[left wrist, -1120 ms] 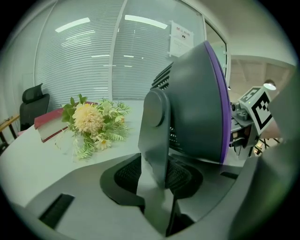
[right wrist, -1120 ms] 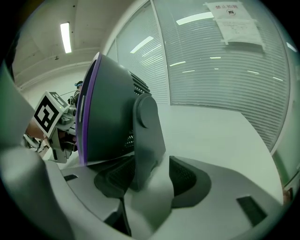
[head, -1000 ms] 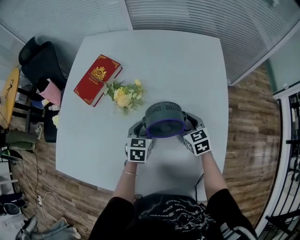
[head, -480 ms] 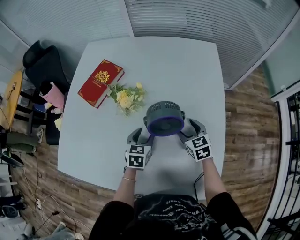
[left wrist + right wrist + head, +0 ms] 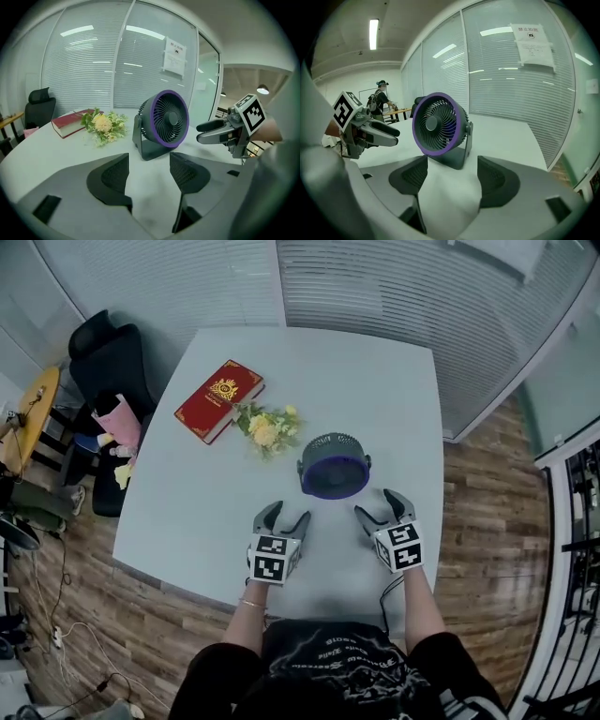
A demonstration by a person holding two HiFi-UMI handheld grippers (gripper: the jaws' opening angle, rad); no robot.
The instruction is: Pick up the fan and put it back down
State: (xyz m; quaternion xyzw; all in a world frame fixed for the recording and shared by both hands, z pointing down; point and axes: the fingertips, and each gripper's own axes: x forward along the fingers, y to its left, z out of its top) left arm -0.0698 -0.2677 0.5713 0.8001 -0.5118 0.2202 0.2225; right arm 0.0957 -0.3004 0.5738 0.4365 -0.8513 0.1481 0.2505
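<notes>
1. Off the table's [image 5: 375,371] left edge I saw a black chair [image 5: 105,357].
2. A red book [image 5: 218,399] lay near the far left corner, with yellow flowers [image 5: 267,430] just beside it.
3. My left gripper [image 5: 286,514] hung over the near edge, jaws opening with nothing between them.
4. The fan [image 5: 334,466] stood upright mid-table, flowers close on its left, apart from both grippers.
5. My right gripper [image 5: 377,504] was released and empty.
</notes>
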